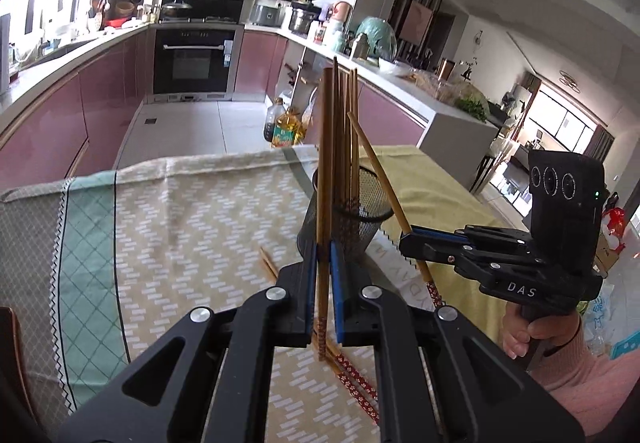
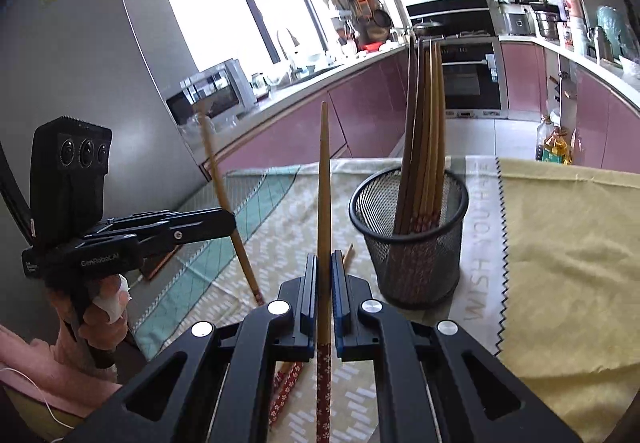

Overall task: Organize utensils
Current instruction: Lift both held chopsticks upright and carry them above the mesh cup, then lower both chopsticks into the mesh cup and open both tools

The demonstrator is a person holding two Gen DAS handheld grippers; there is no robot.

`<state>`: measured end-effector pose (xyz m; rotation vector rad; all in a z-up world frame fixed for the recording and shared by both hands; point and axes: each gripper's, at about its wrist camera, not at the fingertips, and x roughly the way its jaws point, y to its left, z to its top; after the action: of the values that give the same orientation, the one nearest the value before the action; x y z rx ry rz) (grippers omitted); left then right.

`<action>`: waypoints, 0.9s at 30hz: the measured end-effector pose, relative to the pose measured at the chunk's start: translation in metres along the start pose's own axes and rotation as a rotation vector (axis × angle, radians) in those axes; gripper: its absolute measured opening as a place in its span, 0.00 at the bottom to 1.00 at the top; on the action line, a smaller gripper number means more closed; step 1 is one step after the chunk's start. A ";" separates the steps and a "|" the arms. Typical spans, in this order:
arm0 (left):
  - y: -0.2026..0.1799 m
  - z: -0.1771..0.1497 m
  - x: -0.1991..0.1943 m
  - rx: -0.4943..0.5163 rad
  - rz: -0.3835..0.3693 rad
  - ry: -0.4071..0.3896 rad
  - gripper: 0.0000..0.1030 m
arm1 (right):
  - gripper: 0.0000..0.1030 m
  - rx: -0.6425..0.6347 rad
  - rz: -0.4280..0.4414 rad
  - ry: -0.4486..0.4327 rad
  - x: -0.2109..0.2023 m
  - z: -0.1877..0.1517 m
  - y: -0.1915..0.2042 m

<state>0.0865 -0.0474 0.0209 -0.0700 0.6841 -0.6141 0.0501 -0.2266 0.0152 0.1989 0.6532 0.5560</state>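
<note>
A black mesh cup (image 1: 362,211) (image 2: 416,239) stands on the table and holds several wooden chopsticks upright. My left gripper (image 1: 323,247) (image 2: 230,221) is shut on one chopstick (image 1: 324,163) (image 2: 218,179), held upright above the table, left of the cup. My right gripper (image 2: 325,259) (image 1: 406,237) is shut on another chopstick (image 2: 324,187) (image 1: 376,163), tilted, beside the cup. Two loose chopsticks with red patterned ends (image 1: 356,379) (image 2: 286,383) lie on the cloth under the grippers.
The table carries a chevron-patterned cloth (image 1: 192,211) and a yellow cloth (image 2: 568,263). Oil bottles (image 1: 284,127) stand on the floor beyond the table. Pink kitchen cabinets and an oven (image 1: 196,59) are farther back.
</note>
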 end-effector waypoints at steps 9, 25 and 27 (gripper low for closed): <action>-0.007 0.016 -0.012 0.008 -0.025 -0.042 0.07 | 0.06 -0.005 0.008 -0.038 -0.007 0.011 -0.001; -0.012 0.053 -0.018 0.036 -0.041 -0.124 0.07 | 0.06 -0.018 -0.023 -0.133 -0.015 0.048 -0.011; -0.014 0.061 -0.020 0.047 -0.040 -0.140 0.07 | 0.06 -0.023 -0.022 -0.141 -0.014 0.055 -0.012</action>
<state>0.1047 -0.0562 0.0839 -0.0818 0.5335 -0.6569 0.0804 -0.2449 0.0614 0.2069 0.5117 0.5230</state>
